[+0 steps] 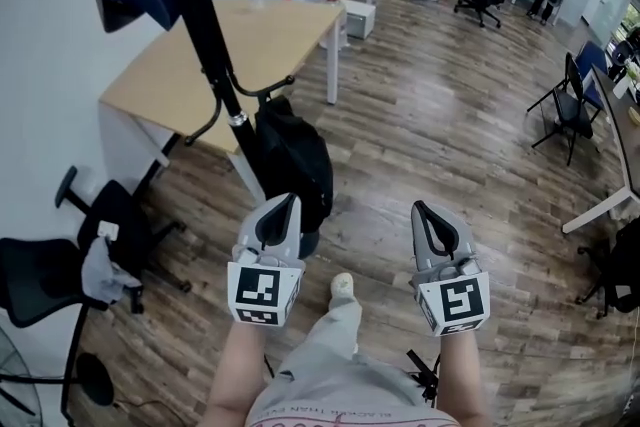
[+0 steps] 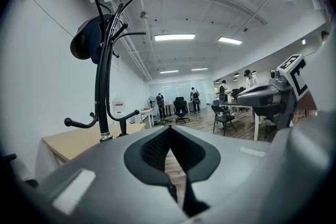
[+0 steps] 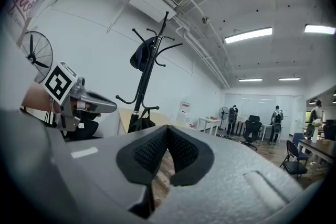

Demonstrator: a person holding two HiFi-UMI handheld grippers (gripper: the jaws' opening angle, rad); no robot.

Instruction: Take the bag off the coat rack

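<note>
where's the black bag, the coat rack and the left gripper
black bag (image 1: 295, 165): head view, on the middle of its body
coat rack (image 1: 205, 25): head view, on its black pole
left gripper (image 1: 289, 203): head view, at its closed fingertips

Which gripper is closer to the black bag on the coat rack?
Left. The left gripper is close beside the bag; the right gripper is farther off to its right.

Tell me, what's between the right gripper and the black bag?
Only bare wooden floor, in the head view, between the right gripper and the black bag hanging low on the coat rack.
</note>
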